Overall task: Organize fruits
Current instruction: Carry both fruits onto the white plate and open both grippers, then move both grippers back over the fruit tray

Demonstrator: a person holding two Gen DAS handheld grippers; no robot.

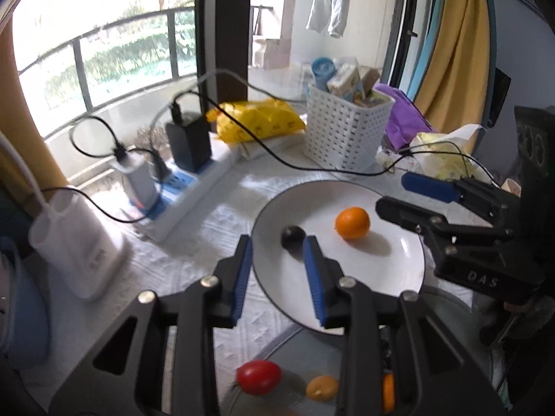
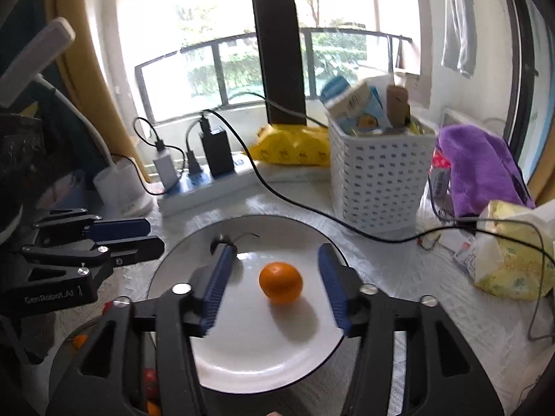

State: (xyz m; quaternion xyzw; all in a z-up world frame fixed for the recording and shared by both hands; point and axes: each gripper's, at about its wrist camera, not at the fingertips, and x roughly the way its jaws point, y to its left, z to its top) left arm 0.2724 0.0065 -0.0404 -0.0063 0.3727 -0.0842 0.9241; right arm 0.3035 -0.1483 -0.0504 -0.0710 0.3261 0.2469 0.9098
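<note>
A white plate (image 1: pixel 399 270) with a dark rim holds a small orange (image 1: pixel 352 223) and a dark cherry (image 1: pixel 292 237). My left gripper (image 1: pixel 279 248) is open and empty, its fingertips just short of the cherry. In the right wrist view the orange (image 2: pixel 280 282) lies on the plate (image 2: pixel 249 357) between the open fingers of my right gripper (image 2: pixel 275 254), untouched; the cherry (image 2: pixel 222 241) sits behind the left fingertip. The right gripper shows in the left wrist view (image 1: pixel 402 194), the left gripper in the right wrist view (image 2: pixel 154 235). A red tomato (image 1: pixel 258 377) and yellow-orange fruits (image 1: pixel 322 388) lie in a grey dish below.
A white basket (image 1: pixel 341 128) of cartons, a yellow bag (image 1: pixel 258 123), purple cloth (image 1: pixel 402 118), a power strip (image 1: pixel 194 190) with chargers and a black cable (image 1: pixel 312 170) stand behind the plate. A white container (image 1: pixel 74 242) stands left. A tissue pack (image 2: pixel 510 249) lies right.
</note>
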